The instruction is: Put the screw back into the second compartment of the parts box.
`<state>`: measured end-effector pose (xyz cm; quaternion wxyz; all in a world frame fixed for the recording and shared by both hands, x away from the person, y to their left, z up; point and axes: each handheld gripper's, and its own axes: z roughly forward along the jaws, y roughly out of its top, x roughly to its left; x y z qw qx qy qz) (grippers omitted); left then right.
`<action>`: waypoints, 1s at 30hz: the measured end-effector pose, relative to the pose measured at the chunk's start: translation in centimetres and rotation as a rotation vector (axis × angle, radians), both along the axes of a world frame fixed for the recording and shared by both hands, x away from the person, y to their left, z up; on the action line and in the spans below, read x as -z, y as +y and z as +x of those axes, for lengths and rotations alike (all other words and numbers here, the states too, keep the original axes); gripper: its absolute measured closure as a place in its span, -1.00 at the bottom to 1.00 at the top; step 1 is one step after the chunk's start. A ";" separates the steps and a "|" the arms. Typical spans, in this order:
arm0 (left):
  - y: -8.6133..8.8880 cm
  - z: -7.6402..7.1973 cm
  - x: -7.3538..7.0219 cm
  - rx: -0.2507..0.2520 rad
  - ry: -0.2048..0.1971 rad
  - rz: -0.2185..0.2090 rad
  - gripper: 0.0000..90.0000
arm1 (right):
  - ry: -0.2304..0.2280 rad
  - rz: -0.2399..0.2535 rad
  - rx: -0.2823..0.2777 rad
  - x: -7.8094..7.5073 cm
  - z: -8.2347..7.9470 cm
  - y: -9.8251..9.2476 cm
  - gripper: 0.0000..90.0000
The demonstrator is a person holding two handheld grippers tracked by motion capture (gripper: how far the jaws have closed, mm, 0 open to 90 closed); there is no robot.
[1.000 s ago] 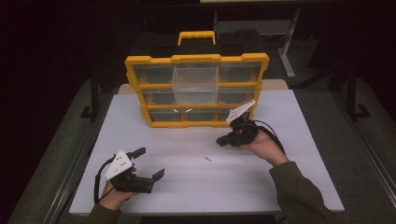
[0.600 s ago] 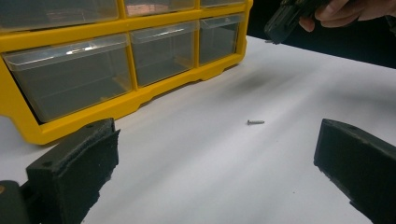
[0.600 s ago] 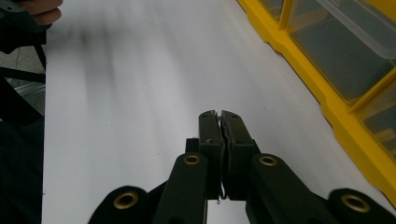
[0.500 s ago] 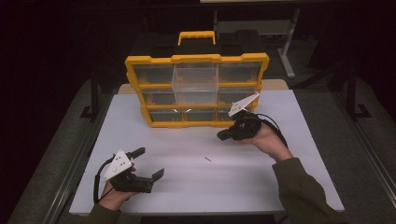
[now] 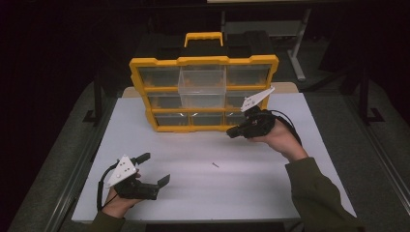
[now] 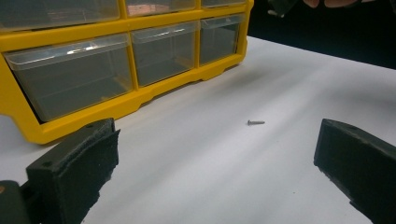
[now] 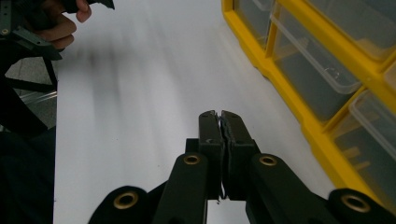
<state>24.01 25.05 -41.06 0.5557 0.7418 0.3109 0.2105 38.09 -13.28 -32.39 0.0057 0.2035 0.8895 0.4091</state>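
Note:
A yellow organiser (image 5: 140, 87) with clear drawers stands at the back of the white table (image 5: 193, 193); its top middle drawer (image 5: 202, 79) is pulled out. A small screw (image 5: 215, 165) lies loose mid-table, also visible as the screw (image 6: 256, 122) ahead of my left gripper (image 6: 215, 158). That left gripper (image 5: 155, 168) rests near the front left with its jaws wide apart and nothing between them. My right gripper (image 5: 233, 134) is held above the table by the organiser's lower right drawers (image 7: 322, 79). The right gripper (image 7: 219, 116) has its jaws pressed together, with nothing clearly between them.
The organiser (image 6: 28, 121) has a black handle section and yellow handle (image 5: 204, 37) on top. Dark floor and metal frame legs (image 5: 300, 58) surround the table. A cable (image 5: 292, 128) trails from the right gripper over the hand.
The right hand has lifted its shut gripper up off the table, staying close to the organiser's lower right corner. The left gripper and the screw have not moved.

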 end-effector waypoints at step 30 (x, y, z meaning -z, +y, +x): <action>0.1 0.0 0.0 -0.001 -0.001 0.001 -1.00 | -0.065 0.042 0.006 -6.5 1.3 -0.9 0.93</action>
